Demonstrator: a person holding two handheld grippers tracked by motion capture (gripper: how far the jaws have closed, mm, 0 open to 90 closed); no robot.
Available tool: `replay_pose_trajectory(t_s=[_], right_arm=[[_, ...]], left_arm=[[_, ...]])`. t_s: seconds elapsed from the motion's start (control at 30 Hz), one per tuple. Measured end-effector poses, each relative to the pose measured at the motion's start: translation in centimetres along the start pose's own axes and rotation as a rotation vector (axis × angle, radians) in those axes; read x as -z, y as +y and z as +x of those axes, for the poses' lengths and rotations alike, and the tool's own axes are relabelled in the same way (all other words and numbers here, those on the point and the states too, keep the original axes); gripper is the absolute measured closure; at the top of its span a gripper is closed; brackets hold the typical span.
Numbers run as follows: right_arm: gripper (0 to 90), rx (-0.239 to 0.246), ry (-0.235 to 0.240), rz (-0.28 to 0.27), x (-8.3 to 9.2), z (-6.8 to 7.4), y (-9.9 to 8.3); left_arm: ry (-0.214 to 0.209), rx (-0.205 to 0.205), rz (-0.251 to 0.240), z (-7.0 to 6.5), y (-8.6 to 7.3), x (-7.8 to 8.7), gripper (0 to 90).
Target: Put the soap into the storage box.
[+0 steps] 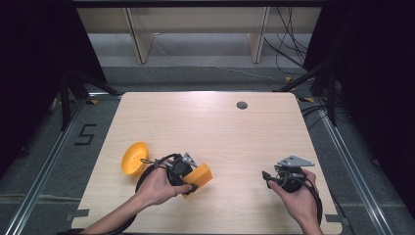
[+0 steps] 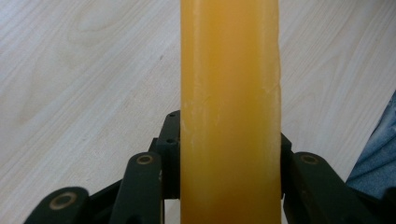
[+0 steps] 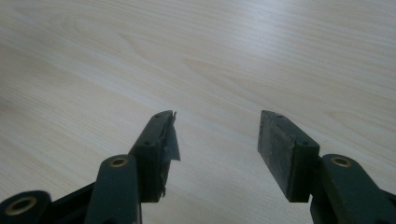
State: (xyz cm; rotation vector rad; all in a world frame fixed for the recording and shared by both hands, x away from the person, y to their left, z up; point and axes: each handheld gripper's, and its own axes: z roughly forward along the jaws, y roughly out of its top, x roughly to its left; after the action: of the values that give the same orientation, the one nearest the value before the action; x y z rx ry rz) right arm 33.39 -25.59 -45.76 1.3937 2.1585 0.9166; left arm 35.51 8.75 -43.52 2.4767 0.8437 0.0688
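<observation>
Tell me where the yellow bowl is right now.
In the high view, the yellow bowl sits near the table's left edge, just left of the left gripper, which is clamping an orange block.

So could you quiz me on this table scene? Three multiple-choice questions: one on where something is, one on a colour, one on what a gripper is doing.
1. Where is the bowl?
A. far edge of the table
B. left of the left gripper
C. beside the right gripper

2. What colour is the block?
A. orange
B. blue
C. green

3. What are the right gripper's jaws doing?
A. clamping the block
B. holding the bowl
C. open and empty

Answers: 1 B, the high view shows the bowl just left of that hand. 2 A, plainly orange. 3 C, bare table shows between the jaws.
</observation>
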Motion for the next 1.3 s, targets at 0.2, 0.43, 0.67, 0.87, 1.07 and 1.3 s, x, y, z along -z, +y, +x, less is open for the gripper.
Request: replay_pose_trajectory(t_s=[0.2, 0.43, 0.67, 0.87, 1.07, 1.3], right_arm=[[46.4, 0.016, -0.004, -0.007, 0.0, -0.1, 0.0], [46.4, 0.017, 0.004, -0.014, 0.0, -0.1, 0.0], [46.4, 0.017, 0.005, -0.014, 0.0, -0.1, 0.0], [46.4, 0.009, 0.006, -0.019, -0.1, 0.0, 0.1], [46.4, 0.038, 0.006, -0.031, -0.2, -0.2, 0.0], [46.4, 0.003, 0.005, -0.006, 0.0, 0.0, 0.0]], left_arm=[[0.001, 0.034, -0.011, 0.8, -0.6, 0.7, 60.6], [0.01, 0.058, -0.023, 1.6, -1.2, 1.6, 60.6], [0.023, 0.101, -0.034, 2.6, -1.9, 2.6, 60.6], [0.042, 0.142, -0.037, 3.1, -2.3, 3.0, 60.6], [0.07, 0.192, -0.059, 3.6, -2.5, 3.3, 60.6], [0.09, 0.223, -0.061, 4.2, -2.6, 3.7, 60.6]])
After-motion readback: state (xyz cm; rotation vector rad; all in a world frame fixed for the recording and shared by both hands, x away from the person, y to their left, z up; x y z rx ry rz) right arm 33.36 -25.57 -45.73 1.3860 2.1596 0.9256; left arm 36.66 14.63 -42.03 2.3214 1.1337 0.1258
